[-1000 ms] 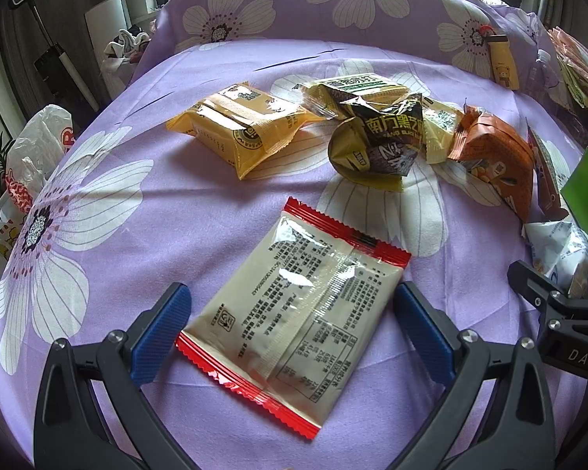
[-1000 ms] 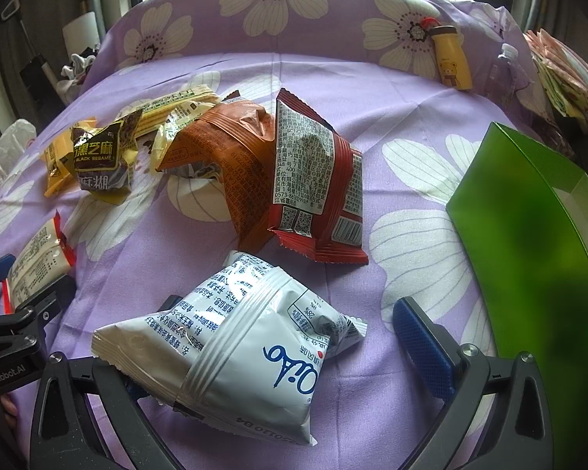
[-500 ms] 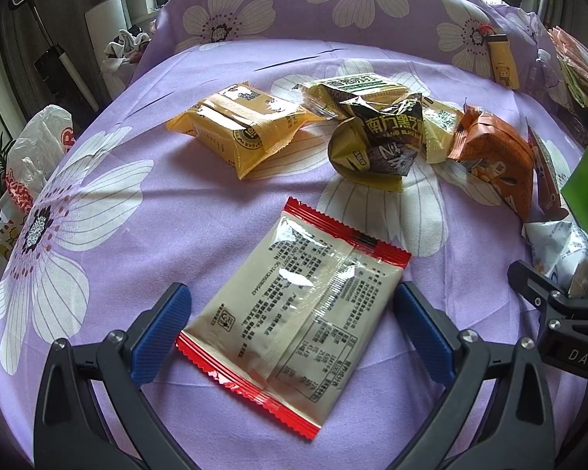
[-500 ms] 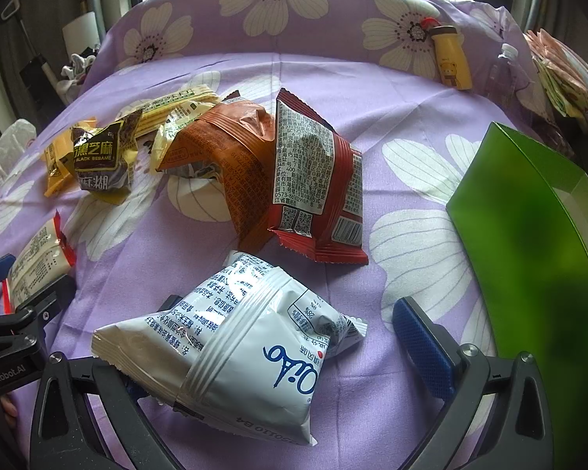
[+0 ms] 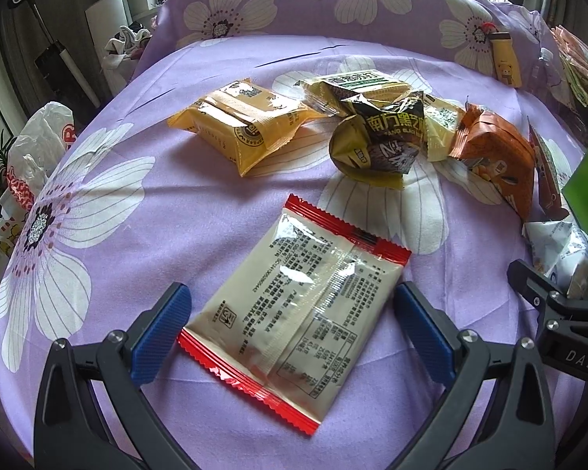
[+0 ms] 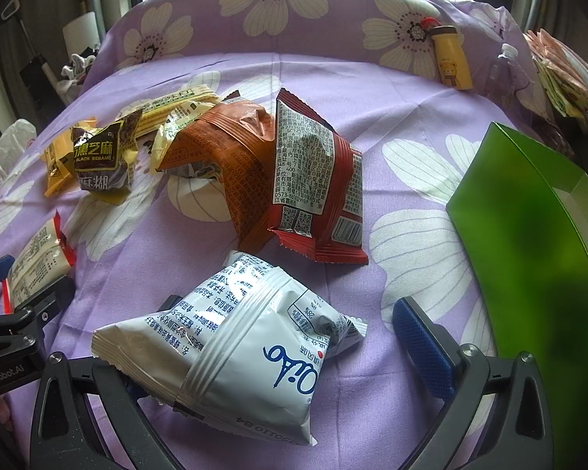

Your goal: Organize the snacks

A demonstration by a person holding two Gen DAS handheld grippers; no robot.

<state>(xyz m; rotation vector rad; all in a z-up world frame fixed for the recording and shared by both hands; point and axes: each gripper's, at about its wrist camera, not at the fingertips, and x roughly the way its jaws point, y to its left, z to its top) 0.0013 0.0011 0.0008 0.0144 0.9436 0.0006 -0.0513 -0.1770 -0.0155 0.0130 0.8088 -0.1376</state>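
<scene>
My left gripper (image 5: 290, 333) is open, its blue pads on either side of a flat beige packet with red ends (image 5: 294, 305) lying on the purple flowered cloth (image 5: 176, 203). My right gripper (image 6: 286, 356) is open around a white and blue puffed snack bag (image 6: 239, 348); the bag covers the left pad. A green box (image 6: 537, 243) stands at the right. Beyond lie a red packet (image 6: 317, 180), an orange bag (image 6: 223, 145), a black sesame packet (image 6: 102, 156) and a yellow packet (image 5: 243, 125).
A yellow bear-print bottle (image 6: 452, 58) and a clear plastic bottle (image 6: 505, 70) stand at the back right, next to a stack of packets (image 6: 564, 78). A white plastic bag (image 5: 39, 149) hangs off the left edge. Each gripper shows in the other's view.
</scene>
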